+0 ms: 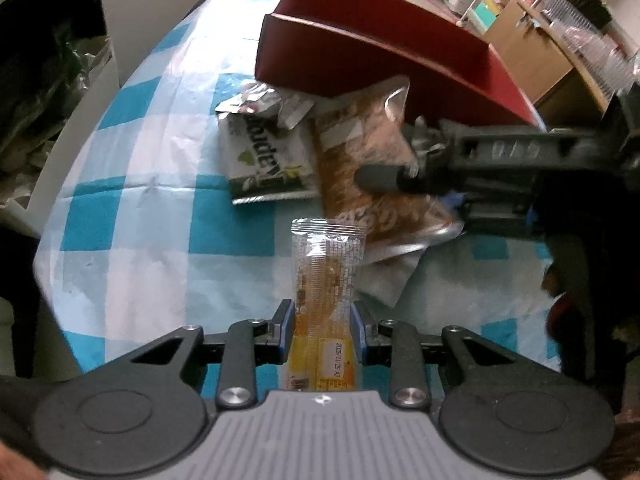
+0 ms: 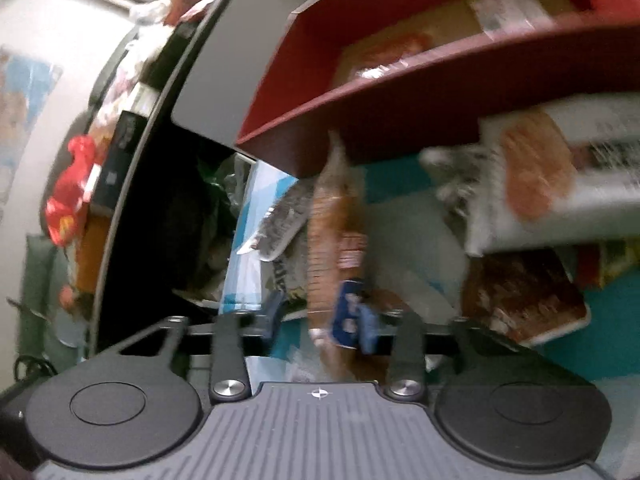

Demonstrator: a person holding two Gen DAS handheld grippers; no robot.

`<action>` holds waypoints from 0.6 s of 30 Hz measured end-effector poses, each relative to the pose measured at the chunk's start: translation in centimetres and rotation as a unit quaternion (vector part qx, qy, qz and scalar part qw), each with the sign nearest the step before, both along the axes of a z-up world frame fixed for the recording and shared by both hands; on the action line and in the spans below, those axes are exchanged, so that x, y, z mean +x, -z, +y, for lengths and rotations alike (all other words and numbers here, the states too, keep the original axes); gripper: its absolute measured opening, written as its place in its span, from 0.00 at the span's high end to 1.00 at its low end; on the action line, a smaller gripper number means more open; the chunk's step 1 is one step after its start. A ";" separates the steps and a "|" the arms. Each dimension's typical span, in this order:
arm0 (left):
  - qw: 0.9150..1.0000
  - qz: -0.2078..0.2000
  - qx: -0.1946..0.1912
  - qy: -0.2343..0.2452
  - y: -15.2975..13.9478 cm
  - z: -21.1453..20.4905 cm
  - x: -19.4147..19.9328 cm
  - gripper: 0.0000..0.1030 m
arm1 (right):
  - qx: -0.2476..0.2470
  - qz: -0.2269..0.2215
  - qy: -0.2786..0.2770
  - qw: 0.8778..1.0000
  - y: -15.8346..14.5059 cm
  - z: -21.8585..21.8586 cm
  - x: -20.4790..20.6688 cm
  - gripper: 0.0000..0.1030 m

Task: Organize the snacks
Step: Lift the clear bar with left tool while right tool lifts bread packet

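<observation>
Snacks first — where's the bar?

— Bar (image 1: 326, 280) sits between the left gripper's (image 1: 323, 326) blue pads, which are clamped on its lower half; its clear end sticks out forward over the checked cloth (image 1: 132, 208).

— And the right gripper?

— Right gripper (image 2: 320, 316) is clenched on a brown bag (image 2: 334, 248), which runs forward from the fingers toward the red box (image 2: 400, 80). In the left view the same gripper comes in from the right, its finger across that bag.

— Anything beside it?

— A green-and-white pack (image 1: 264, 156) lies just left of the bag, both partly tucked under the box's near edge.

— Inside the box?

— Some packets, too blurred to tell.
</observation>
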State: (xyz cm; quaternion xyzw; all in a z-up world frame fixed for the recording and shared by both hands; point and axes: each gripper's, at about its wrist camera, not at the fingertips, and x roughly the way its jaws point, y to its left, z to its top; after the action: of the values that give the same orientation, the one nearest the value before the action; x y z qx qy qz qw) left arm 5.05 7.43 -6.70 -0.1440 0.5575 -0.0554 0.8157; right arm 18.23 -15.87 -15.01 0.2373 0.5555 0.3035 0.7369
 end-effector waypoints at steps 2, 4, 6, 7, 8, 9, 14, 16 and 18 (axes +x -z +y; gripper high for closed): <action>1.000 0.002 -0.004 -0.001 0.0 0.0 0.2 0.76 | 0.000 -0.002 -0.002 1.000 0.3 -0.1 -0.2 0.71; 1.000 0.002 -0.006 0.001 -0.1 -0.1 0.2 0.76 | -0.002 -0.004 -0.004 1.000 0.2 0.1 -0.3 0.72; 1.000 -0.003 -0.008 0.002 -0.3 0.0 0.0 0.76 | 0.002 -0.007 -0.005 1.000 -0.3 0.2 -0.3 0.72; 1.000 -0.008 -0.011 0.000 -0.5 0.2 0.1 0.76 | 0.011 -0.009 -0.006 1.000 -0.5 0.1 -0.2 0.72; 1.000 -0.011 -0.013 -0.003 -0.7 0.4 0.1 0.76 | 0.017 -0.009 -0.005 1.000 -0.7 0.1 -0.2 0.72; 1.000 -0.013 -0.016 -0.007 -0.7 0.6 0.2 0.76 | 0.020 -0.009 -0.005 1.000 -0.7 -0.1 -0.1 0.72; 0.999 -0.022 -0.036 -0.014 -1.3 1.2 0.5 0.76 | 0.042 0.003 0.000 0.999 -0.7 -0.9 -0.3 0.72; 0.999 -0.032 -0.042 -0.014 -1.7 1.2 0.5 0.76 | 0.057 0.000 0.002 0.998 -1.2 -1.6 -0.5 0.72; 0.998 -0.040 -0.048 -0.015 -2.1 1.4 0.6 0.76 | 0.075 0.000 0.009 0.997 -1.6 -2.4 -0.5 0.72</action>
State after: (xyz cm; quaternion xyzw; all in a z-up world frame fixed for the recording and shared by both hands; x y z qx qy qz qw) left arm 5.64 8.81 -4.55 -0.1892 0.5189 -0.0760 0.8301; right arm 17.71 -18.26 -13.40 0.2971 0.5288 0.3379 0.7197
